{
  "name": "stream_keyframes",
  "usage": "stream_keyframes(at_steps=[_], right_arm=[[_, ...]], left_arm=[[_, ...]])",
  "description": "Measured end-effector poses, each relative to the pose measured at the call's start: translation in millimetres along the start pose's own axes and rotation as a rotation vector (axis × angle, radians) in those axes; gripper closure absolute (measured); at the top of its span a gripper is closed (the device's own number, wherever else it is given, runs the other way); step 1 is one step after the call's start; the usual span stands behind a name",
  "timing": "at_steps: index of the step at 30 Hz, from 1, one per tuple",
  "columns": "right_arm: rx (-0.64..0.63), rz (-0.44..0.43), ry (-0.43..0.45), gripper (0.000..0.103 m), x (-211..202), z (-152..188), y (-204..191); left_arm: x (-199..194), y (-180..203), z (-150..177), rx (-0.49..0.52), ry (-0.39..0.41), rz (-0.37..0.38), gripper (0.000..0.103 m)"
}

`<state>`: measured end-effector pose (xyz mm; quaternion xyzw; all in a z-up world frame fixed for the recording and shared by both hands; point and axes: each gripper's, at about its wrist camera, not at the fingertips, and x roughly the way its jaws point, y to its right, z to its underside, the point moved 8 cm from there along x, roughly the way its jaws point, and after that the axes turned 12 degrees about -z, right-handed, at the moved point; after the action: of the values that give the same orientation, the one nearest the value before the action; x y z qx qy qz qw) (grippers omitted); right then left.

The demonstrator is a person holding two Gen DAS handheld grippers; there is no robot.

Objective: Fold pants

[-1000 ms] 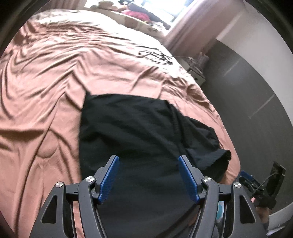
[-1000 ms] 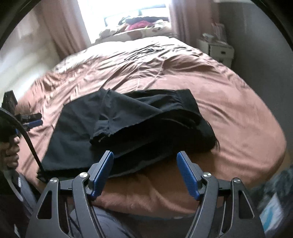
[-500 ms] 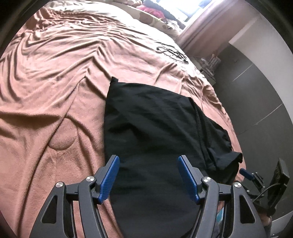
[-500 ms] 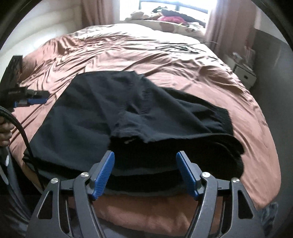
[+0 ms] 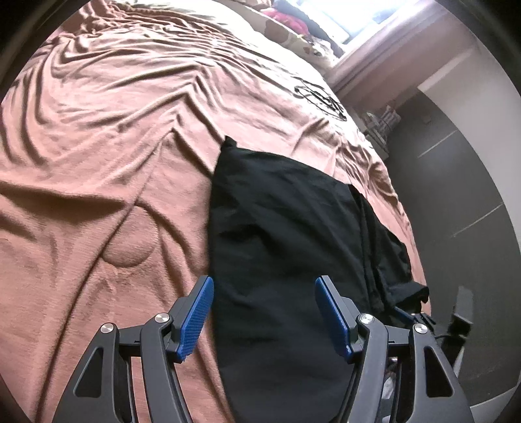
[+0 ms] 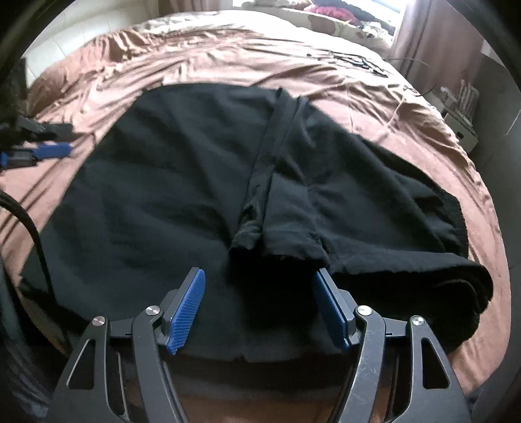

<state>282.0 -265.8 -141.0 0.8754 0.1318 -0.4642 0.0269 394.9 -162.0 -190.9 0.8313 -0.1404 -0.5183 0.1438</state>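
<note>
Lying flat on the bed [image 5: 97,201], near its front edge: black pants [image 5: 286,234], part folded, one layer doubled over with a raw hem [image 6: 286,247] showing in the right wrist view. Wrinkled brown sheet [image 6: 202,55] all round them. Left gripper [image 5: 263,312] hovering over the pants' near end, jaws apart, blue pads [image 5: 195,320] clear of the cloth, nothing held. Right gripper [image 6: 259,307] likewise gaping above the folded edge, nothing pinched (right pad close by the hem; touching or not, cannot tell). Seen at far left of the right wrist view, the left gripper's blue tip [image 6: 53,150] just beside the pants' side. Tangled black cable [image 5: 320,97] farther up the sheet, well apart from the pants. Pillows [image 6: 329,19] and window beyond.
</note>
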Motion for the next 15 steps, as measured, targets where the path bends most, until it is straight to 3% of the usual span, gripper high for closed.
stream_keyframes(at_steps=[2, 4, 6, 9, 15], right_arm=[[-0.001, 0.023, -0.005, 0.036, 7, -3, 3], [-0.003, 0.054, 0.004, 0.048, 11, -9, 6], [0.005, 0.066, 0.003, 0.08, 14, -14, 11], [0.025, 0.049, 0.033, 0.101, 12, -19, 12], [0.013, 0.059, 0.126, 0.103, -16, -38, 19]], left_arm=[[0, -3, 0, -0.009, 0.0, -0.001, 0.036], [1, -5, 0, -0.014, -0.004, -0.008, 0.036], [3, -6, 0, -0.015, -0.008, -0.018, 0.036], [5, -7, 1, -0.013, -0.012, -0.028, 0.036], [7, -8, 1, -0.014, -0.013, -0.035, 0.036]])
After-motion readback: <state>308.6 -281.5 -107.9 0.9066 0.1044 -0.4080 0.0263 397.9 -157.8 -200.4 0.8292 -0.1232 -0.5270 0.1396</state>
